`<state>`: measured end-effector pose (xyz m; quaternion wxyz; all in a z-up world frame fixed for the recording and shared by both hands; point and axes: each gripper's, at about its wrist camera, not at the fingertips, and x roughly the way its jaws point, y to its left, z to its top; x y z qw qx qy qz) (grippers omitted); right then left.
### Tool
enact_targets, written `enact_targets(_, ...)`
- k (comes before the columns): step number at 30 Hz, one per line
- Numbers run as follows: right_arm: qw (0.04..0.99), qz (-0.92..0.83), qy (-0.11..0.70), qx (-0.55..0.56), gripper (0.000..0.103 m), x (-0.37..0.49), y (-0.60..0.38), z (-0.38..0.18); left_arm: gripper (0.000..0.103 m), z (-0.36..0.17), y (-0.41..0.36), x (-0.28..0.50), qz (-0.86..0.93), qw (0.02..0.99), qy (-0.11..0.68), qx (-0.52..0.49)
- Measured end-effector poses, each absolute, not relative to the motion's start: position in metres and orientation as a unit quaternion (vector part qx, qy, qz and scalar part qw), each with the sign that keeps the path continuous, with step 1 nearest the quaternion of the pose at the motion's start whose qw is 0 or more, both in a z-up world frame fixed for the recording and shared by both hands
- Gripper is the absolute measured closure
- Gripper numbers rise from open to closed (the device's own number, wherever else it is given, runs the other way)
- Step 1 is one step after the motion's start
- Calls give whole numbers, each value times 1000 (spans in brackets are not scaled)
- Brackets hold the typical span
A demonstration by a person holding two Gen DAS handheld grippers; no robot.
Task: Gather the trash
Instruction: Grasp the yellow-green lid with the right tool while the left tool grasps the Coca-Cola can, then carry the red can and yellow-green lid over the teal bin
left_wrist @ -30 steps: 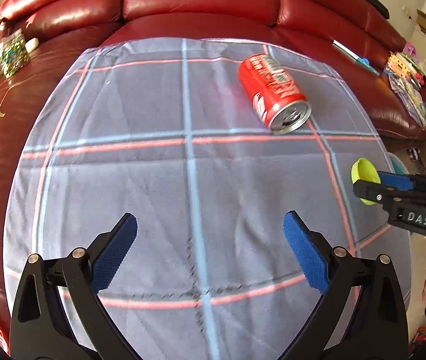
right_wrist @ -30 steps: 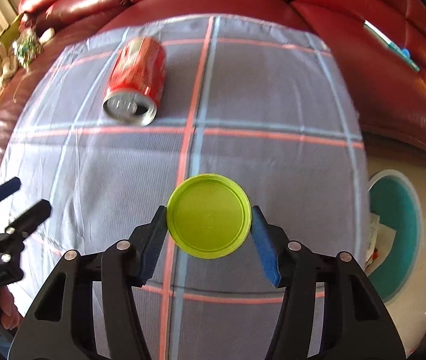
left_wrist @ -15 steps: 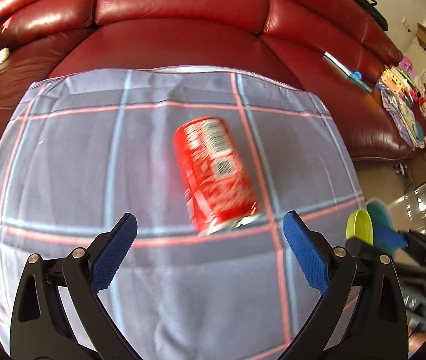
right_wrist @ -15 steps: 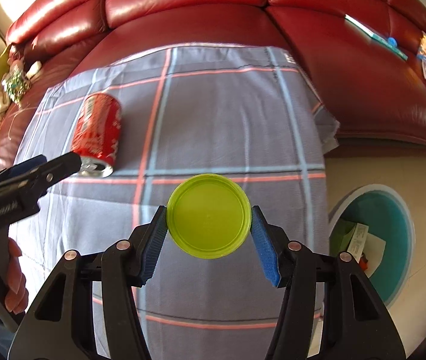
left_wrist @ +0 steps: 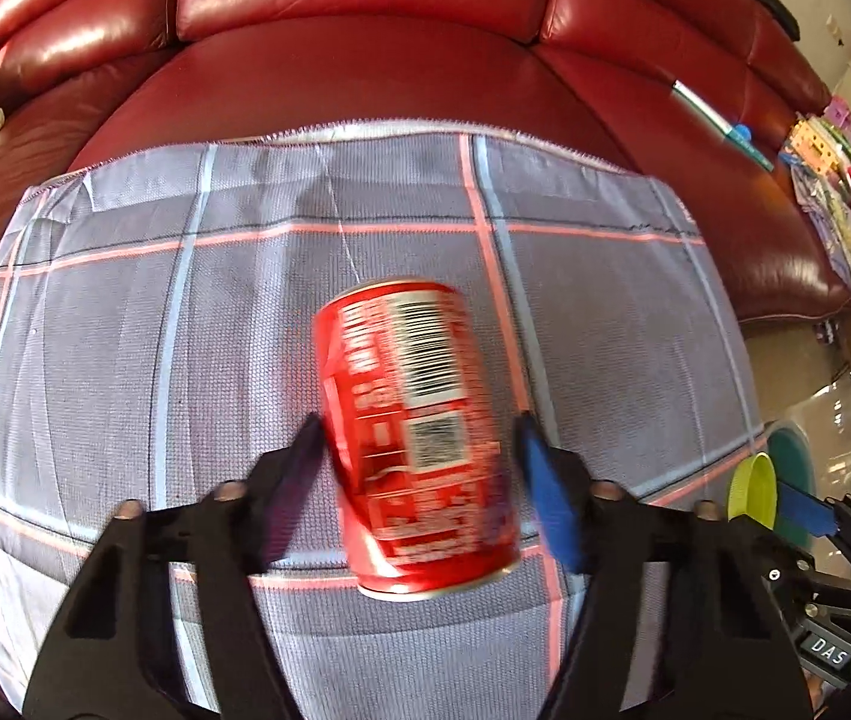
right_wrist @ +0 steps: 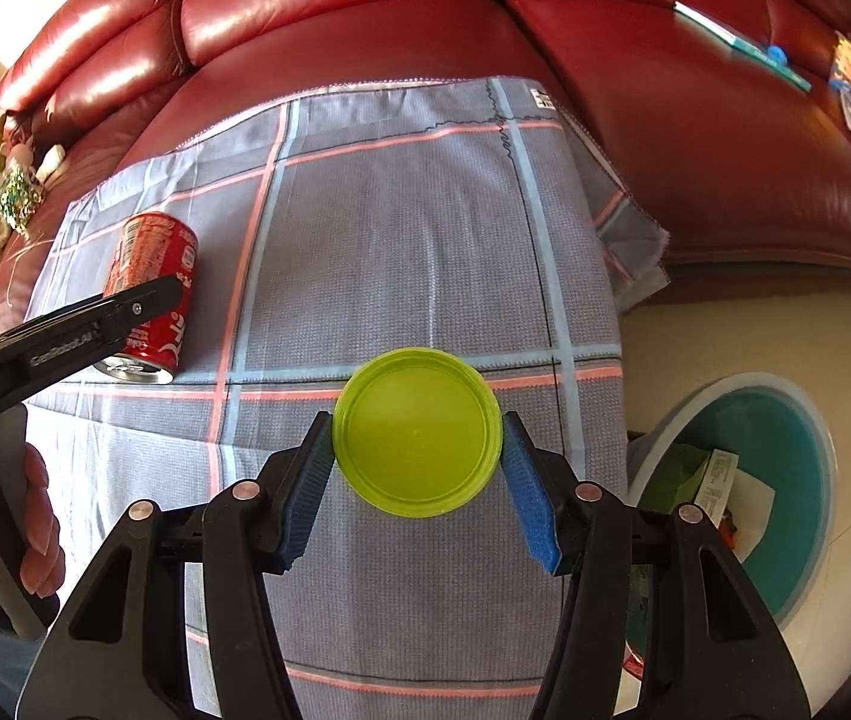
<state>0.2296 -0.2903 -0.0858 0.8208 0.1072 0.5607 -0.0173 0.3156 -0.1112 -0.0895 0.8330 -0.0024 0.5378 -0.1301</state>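
Note:
A red soda can (left_wrist: pixel 416 432) lies on its side on a grey plaid cloth (left_wrist: pixel 125 330) spread over a red leather sofa. My left gripper (left_wrist: pixel 419 480) has its blue pads on both sides of the can, closing around it; the view is blurred, so I cannot tell whether the pads touch it. The can also shows in the right wrist view (right_wrist: pixel 152 294), behind the left gripper's finger. My right gripper (right_wrist: pixel 416 471) is shut on a lime green round lid (right_wrist: pixel 417 440), held above the cloth's front right part. The lid shows small in the left wrist view (left_wrist: pixel 752 489).
A teal bin (right_wrist: pixel 797 480) with paper and wrappers inside stands on the floor to the right of the sofa. Books and toys (left_wrist: pixel 839 204) lie on the sofa's far right. A pen-like stick (right_wrist: pixel 737 45) lies on the seat cushion. A glittery bag (right_wrist: pixel 14 195) sits at left.
My left gripper moved forward over the can and its jaws narrowed around it. My right gripper carried the lid to the right, closer to the teal bin.

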Motion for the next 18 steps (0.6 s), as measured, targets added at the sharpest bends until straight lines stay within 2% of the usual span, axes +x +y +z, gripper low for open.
enact_targets(8, 822, -14, 557, 117, 46, 225, -291, -85, 50, -86, -112, 302, -125, 845, 519, 34)
enact_targets(18, 833, -9, 537, 132, 46, 197, -297, -61, 50, -51, -112, 251, -148, 857, 491, 50)
